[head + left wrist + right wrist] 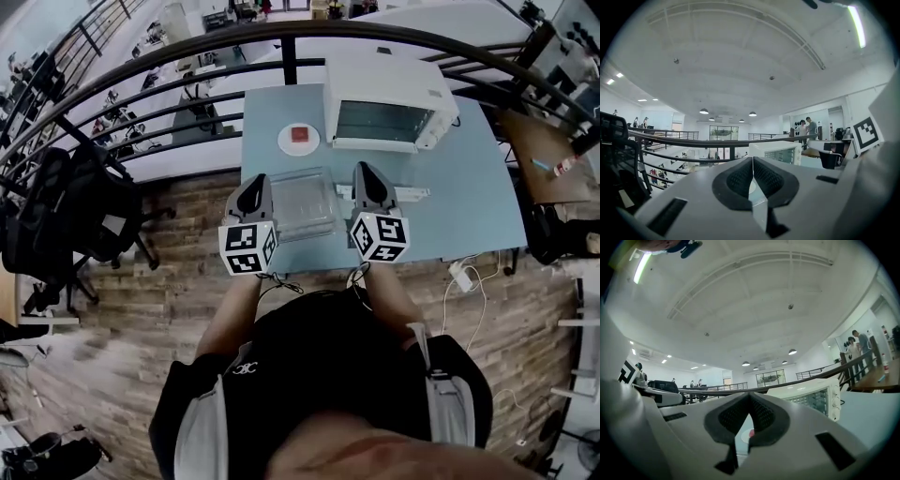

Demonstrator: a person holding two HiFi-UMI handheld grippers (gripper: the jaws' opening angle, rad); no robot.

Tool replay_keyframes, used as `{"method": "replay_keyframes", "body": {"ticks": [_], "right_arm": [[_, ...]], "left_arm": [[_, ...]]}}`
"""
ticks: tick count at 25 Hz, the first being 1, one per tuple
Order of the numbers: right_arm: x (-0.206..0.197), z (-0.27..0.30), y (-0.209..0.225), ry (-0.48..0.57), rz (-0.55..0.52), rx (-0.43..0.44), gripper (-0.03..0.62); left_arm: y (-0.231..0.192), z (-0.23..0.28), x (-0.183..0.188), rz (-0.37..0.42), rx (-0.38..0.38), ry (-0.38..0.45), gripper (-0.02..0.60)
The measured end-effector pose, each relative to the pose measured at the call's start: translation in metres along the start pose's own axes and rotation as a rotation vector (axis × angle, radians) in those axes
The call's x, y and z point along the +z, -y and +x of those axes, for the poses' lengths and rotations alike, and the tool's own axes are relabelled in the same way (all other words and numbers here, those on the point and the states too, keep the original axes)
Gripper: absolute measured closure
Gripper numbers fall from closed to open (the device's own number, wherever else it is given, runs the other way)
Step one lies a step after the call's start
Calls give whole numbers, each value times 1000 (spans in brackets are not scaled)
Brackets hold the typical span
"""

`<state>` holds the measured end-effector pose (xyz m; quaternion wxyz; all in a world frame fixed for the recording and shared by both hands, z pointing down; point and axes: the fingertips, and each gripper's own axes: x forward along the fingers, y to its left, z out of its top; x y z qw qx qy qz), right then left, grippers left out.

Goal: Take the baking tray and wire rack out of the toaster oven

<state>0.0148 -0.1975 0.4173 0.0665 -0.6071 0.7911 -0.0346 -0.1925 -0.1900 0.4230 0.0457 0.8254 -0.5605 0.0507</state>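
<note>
While left gripper [257, 180] and right gripper [365, 170] sit shut, toaster oven [389, 111] print illegible

Bright, even indoor light is coming from ceiling lamps [704, 111] and one glaring strip light [857, 26]. Fisheye lenses are bowing the railing [281, 42] and blacking out the corners of both gripper views. The head view is looking muted.

Baking tray [305, 202] lies flat before toaster oven [389, 103].

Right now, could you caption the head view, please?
Shut left gripper, shut right gripper, tray between, toaster oven beyond.
</note>
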Motion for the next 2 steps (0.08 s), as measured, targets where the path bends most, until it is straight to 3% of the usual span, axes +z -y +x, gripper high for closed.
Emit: {"method": "replay_keyframes", "body": {"ticks": [2], "right_arm": [[2, -1, 7, 7, 0, -5, 594]], "left_arm": [[7, 6, 1, 4, -9, 1, 566]]}}
